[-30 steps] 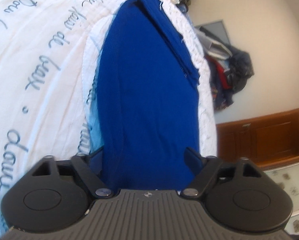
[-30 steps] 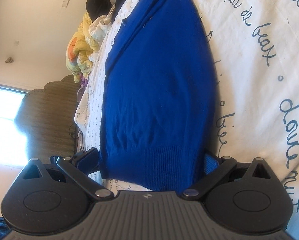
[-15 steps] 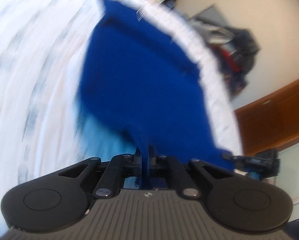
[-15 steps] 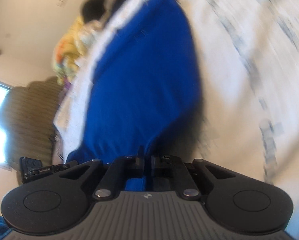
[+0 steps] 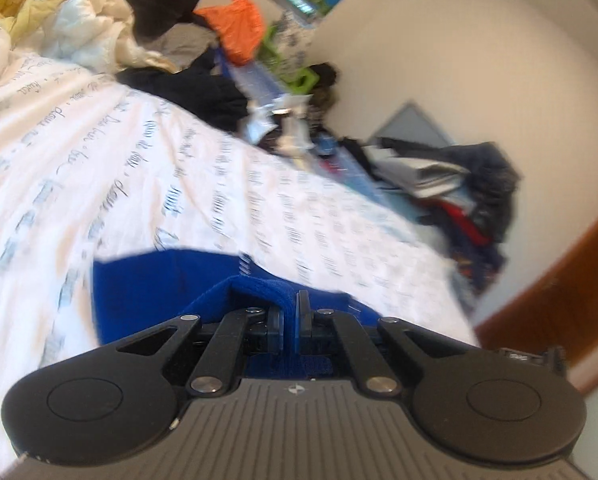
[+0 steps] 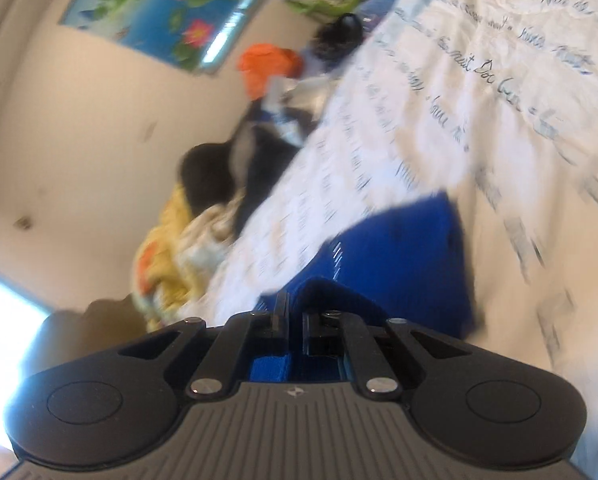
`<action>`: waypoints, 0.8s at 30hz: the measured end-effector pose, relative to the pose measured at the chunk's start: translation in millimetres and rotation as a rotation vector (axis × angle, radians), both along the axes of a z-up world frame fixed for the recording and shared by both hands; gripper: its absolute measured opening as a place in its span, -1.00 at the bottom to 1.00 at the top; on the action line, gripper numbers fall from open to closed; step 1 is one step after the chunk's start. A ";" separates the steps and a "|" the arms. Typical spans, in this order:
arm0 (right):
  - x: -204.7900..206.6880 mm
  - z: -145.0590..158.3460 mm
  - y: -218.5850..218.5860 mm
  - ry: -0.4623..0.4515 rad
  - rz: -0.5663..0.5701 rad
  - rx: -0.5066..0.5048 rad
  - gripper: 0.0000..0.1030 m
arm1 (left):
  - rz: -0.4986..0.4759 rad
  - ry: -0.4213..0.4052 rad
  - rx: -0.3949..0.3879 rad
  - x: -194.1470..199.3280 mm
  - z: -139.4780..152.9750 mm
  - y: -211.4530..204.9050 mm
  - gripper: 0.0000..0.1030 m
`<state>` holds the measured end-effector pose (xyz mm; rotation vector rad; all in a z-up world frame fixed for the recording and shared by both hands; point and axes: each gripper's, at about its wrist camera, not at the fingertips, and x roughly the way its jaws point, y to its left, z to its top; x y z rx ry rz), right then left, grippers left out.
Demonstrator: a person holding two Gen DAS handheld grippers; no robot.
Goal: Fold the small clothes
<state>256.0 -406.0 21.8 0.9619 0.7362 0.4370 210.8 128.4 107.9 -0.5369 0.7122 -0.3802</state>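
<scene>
A royal blue knit sweater (image 5: 159,288) lies on a white bedspread with dark script (image 5: 99,152). My left gripper (image 5: 290,320) is shut on a fold of the sweater's edge, lifted off the bed. In the right wrist view the same sweater (image 6: 399,256) hangs forward from my right gripper (image 6: 295,322), which is shut on another part of its edge. The rest of the sweater is doubled under the raised edge and partly hidden by the gripper bodies. Both views are motion-blurred.
A pile of clothes, black, orange and yellow (image 5: 203,40), sits at the head of the bed. More dark clothes (image 5: 459,192) are heaped past the bed's right side by the wall. A wooden cabinet (image 5: 571,280) stands at far right. The bedspread (image 6: 479,100) stretches ahead.
Both grippers were open around the sweater's hem, then shut on it and lifted. They have swung up and forward, carrying the hem over the sweater toward the head of the bed.
</scene>
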 end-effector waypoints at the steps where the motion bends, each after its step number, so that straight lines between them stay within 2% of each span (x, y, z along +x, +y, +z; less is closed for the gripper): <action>1: 17.9 -5.7 1.8 0.017 -0.013 -0.006 -0.90 | 0.013 0.010 0.023 15.0 -5.1 -3.6 -0.94; 3: 46.3 -19.9 6.3 0.064 -0.070 -0.017 -0.83 | 0.048 0.026 0.072 41.3 -16.3 -8.5 -0.93; 4: 57.5 -28.3 7.8 0.096 -0.102 -0.022 -0.78 | 0.065 0.022 0.085 54.3 -23.8 -5.2 -0.86; 6: 71.3 -44.0 8.3 0.142 -0.152 -0.012 -0.49 | 0.102 -0.008 0.089 60.2 -29.1 -1.5 -0.35; 7: 71.1 -46.6 8.5 0.139 -0.182 -0.014 -0.24 | 0.140 -0.027 0.089 56.3 -29.0 2.0 0.37; 8: 66.4 -45.7 7.1 0.124 -0.217 -0.027 0.08 | 0.185 -0.050 0.082 47.3 -28.8 7.0 0.97; 9: 61.2 -42.1 6.9 0.100 -0.243 -0.046 0.28 | 0.222 -0.085 0.073 37.1 -27.4 10.5 0.98; 10: 49.6 -35.4 4.0 0.068 -0.251 -0.072 0.58 | 0.213 -0.096 0.070 26.5 -25.3 14.5 0.91; 11: 37.0 -28.8 2.5 0.035 -0.251 -0.100 0.60 | 0.190 -0.085 0.073 13.7 -24.3 18.6 0.92; 13: 4.3 -14.9 -2.1 -0.023 -0.214 -0.161 0.60 | 0.196 -0.047 0.130 -16.6 -26.5 23.8 0.91; 16: -40.5 -8.8 1.4 0.007 -0.129 -0.320 0.60 | 0.213 0.031 0.196 -62.0 -42.3 31.5 0.88; 17: -54.7 -11.6 4.8 0.033 -0.098 -0.384 0.60 | 0.217 0.082 0.205 -72.5 -49.8 33.8 0.83; 19: -77.9 -21.9 15.4 0.080 -0.033 -0.487 0.59 | 0.209 0.155 0.164 -89.8 -64.6 40.2 0.78; 20: -88.5 -21.9 23.4 0.037 -0.013 -0.529 0.58 | 0.213 0.130 0.160 -99.9 -65.7 39.9 0.80; 22: -98.7 -22.0 33.1 0.035 0.022 -0.518 0.57 | 0.174 0.139 0.156 -107.1 -65.7 33.2 0.78; 24: -94.9 -23.6 40.8 0.040 0.056 -0.462 0.32 | 0.117 0.155 0.113 -103.5 -65.3 24.4 0.55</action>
